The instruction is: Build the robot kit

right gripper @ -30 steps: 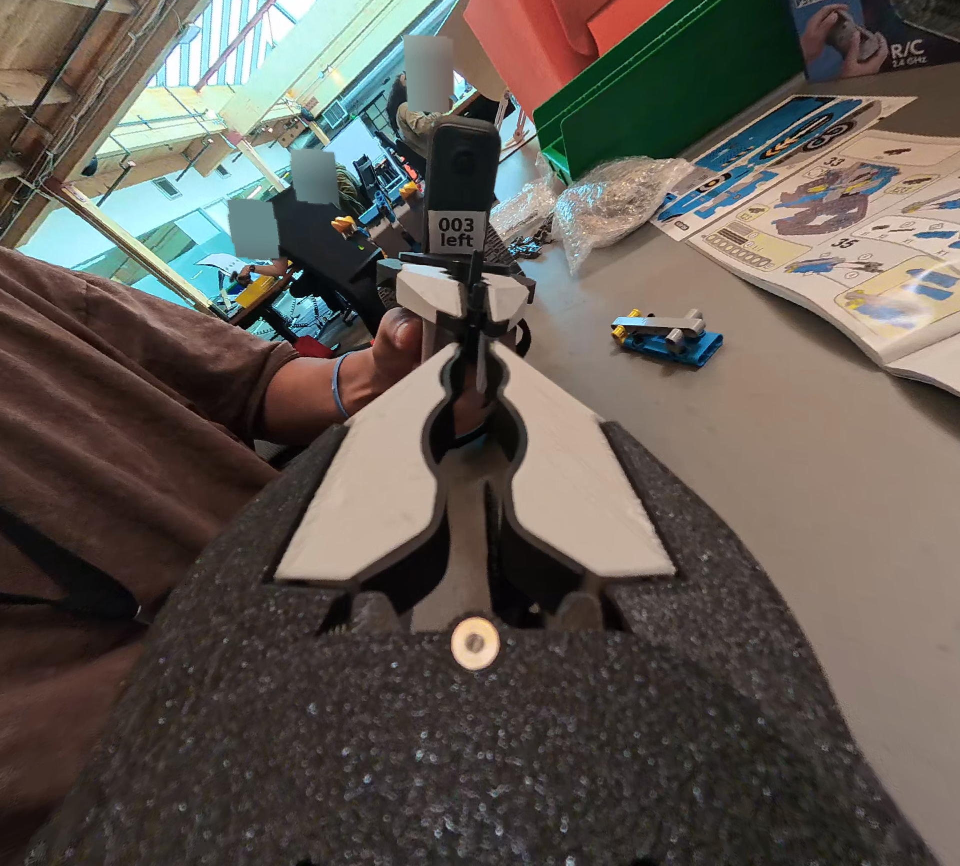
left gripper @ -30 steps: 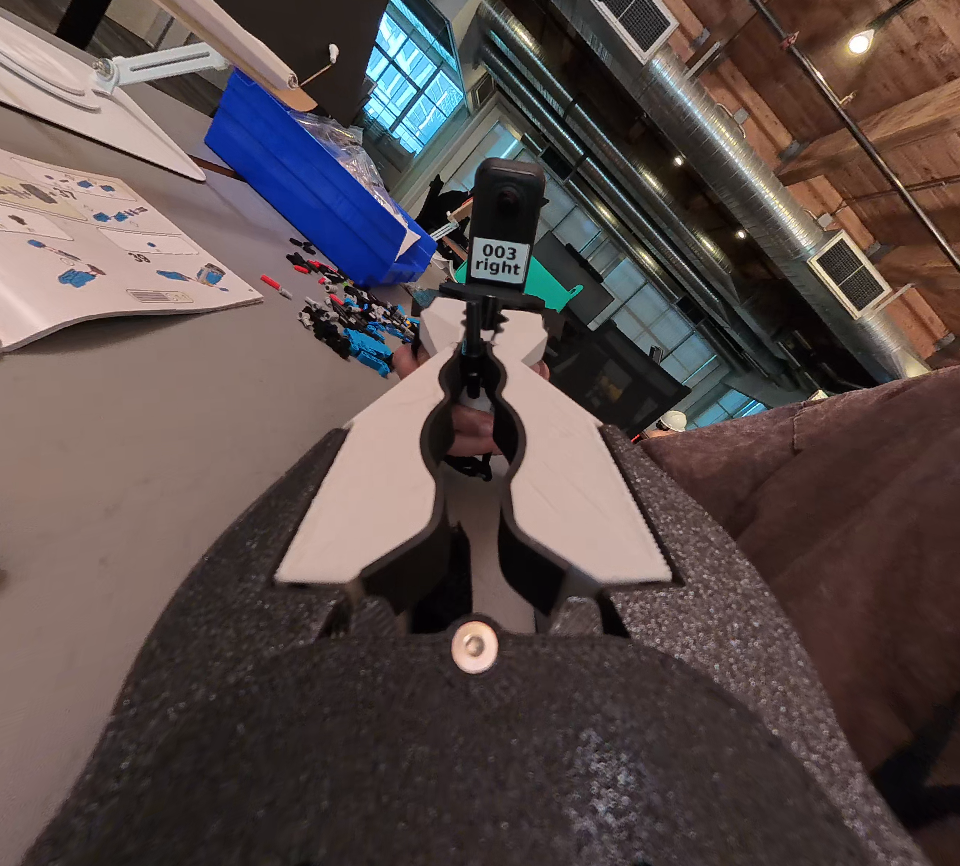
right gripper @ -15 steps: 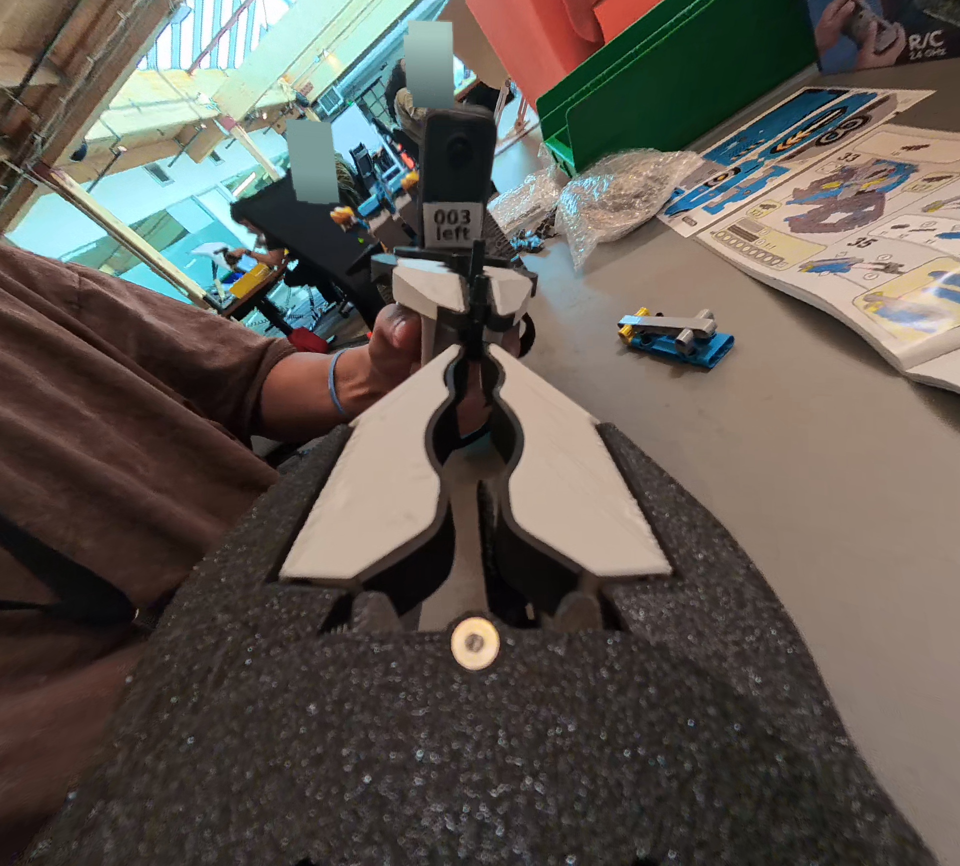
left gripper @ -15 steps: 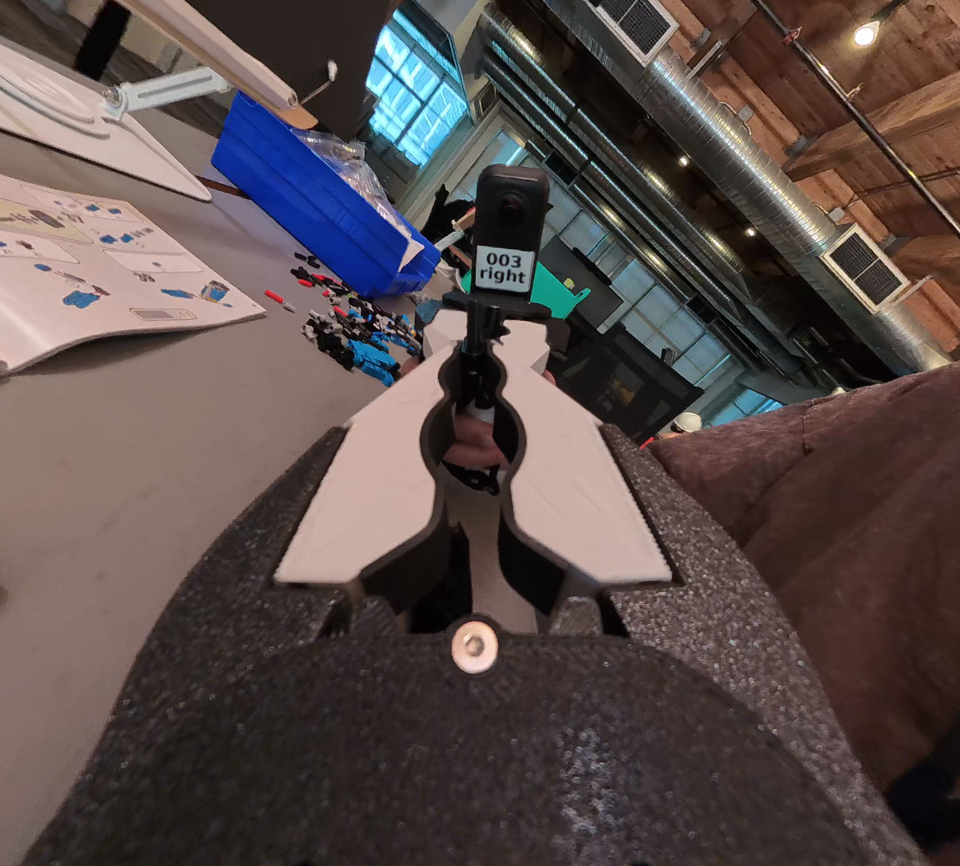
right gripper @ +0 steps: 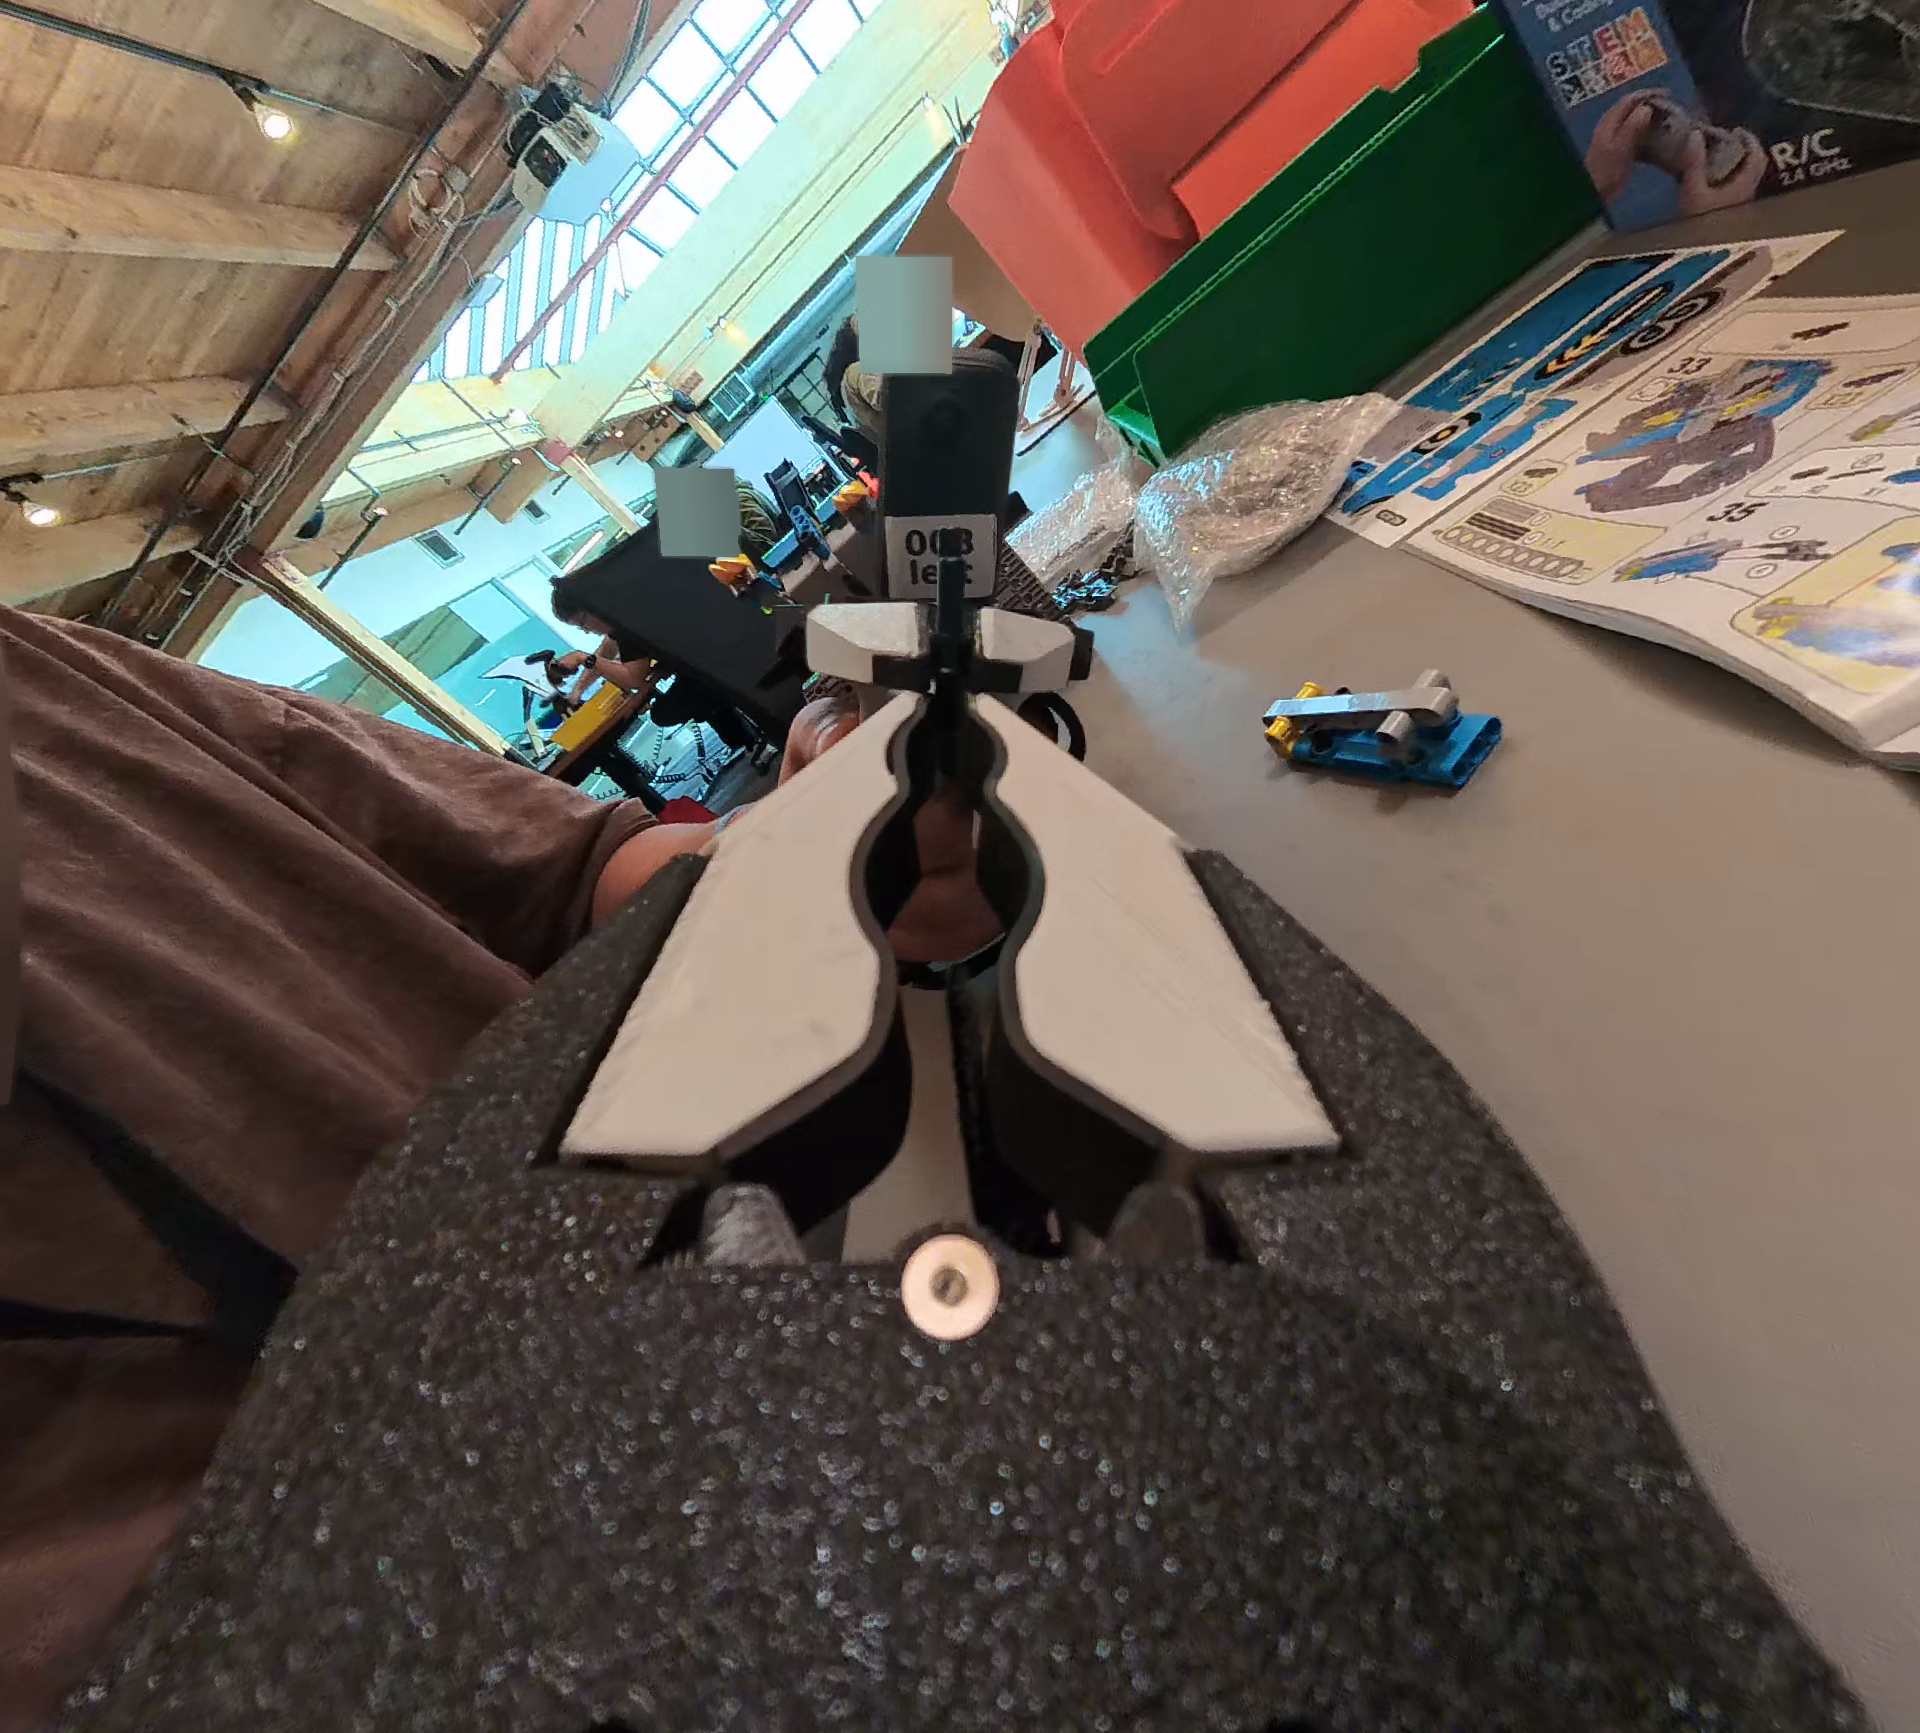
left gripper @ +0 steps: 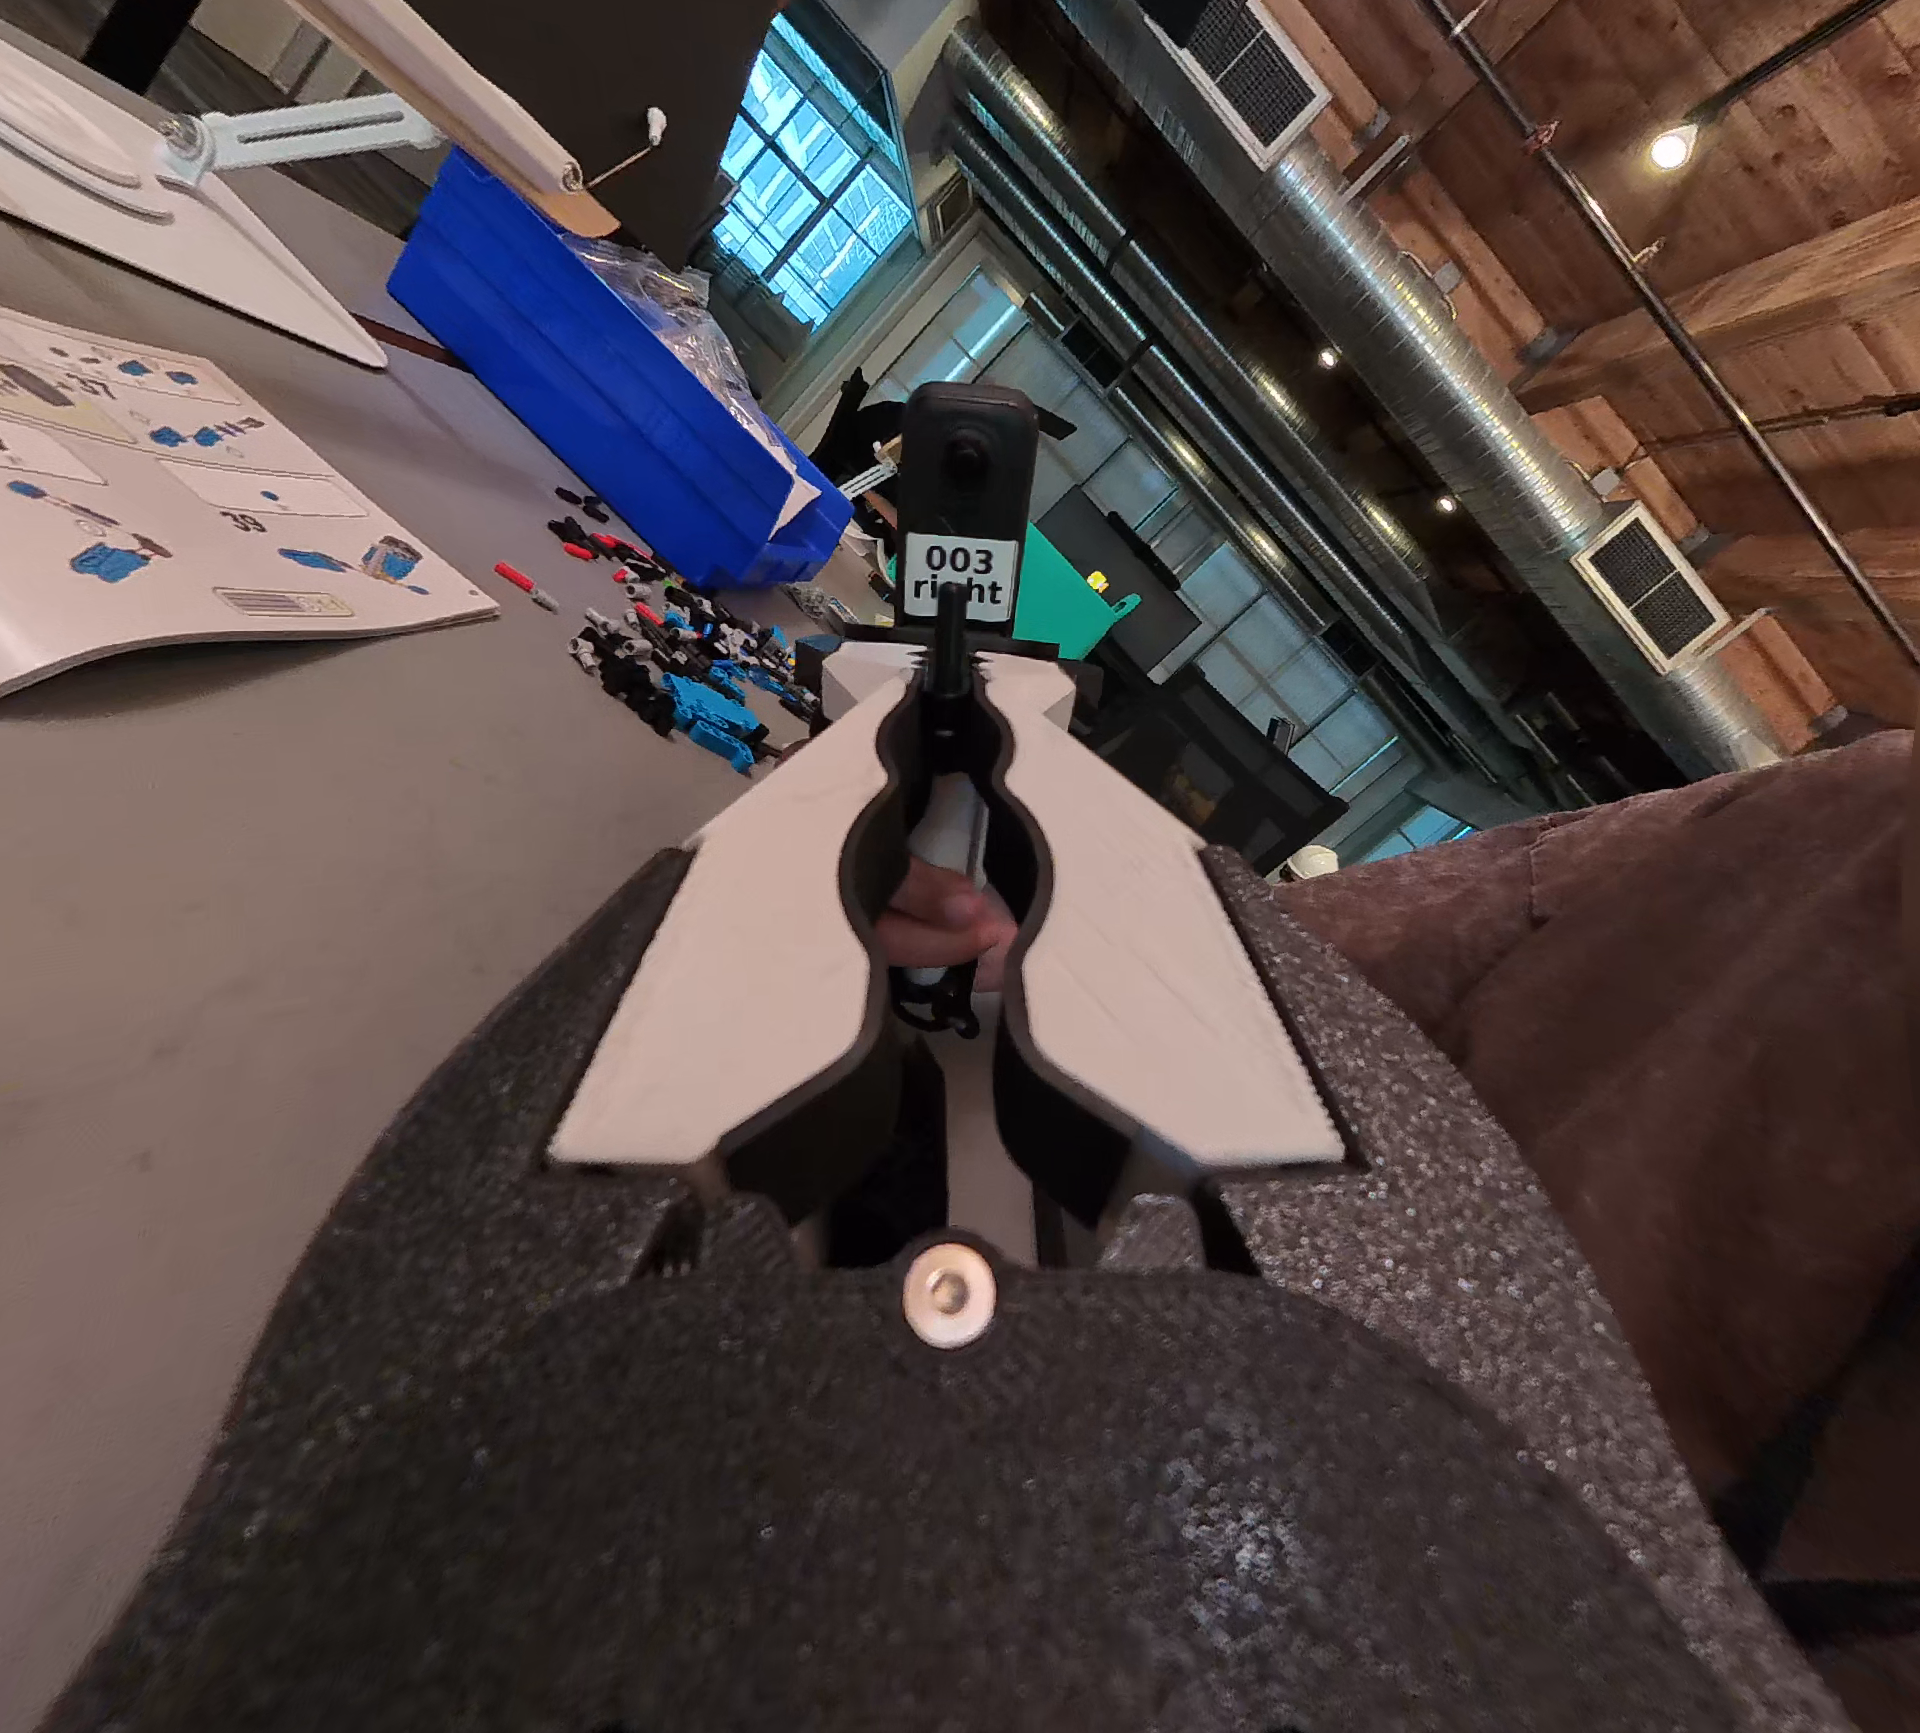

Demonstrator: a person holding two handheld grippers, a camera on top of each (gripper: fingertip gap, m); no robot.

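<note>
Jaws on left gripper (left gripper: 945,696) and right gripper (right gripper: 948,707) met nose to nose above the tabletop (left gripper: 260,852), each seemingly pinching one thin black pin (left gripper: 943,634); keeping both square looked wise.

Our right gripper (right gripper: 948,717) pointed straight at the left gripper (right gripper: 943,644), tips nearly meeting, and a thin black pin (right gripper: 948,634) sat pinched between both sets of fingers (right gripper: 790,945). Off to the side on the grey desk (right gripper: 1558,1008) lay a small blue brick assembly (right gripper: 1382,727), apart from us, with an open instruction booklet (right gripper: 1714,520) and crinkled plastic bags (right gripper: 1247,468) beyond.
</note>
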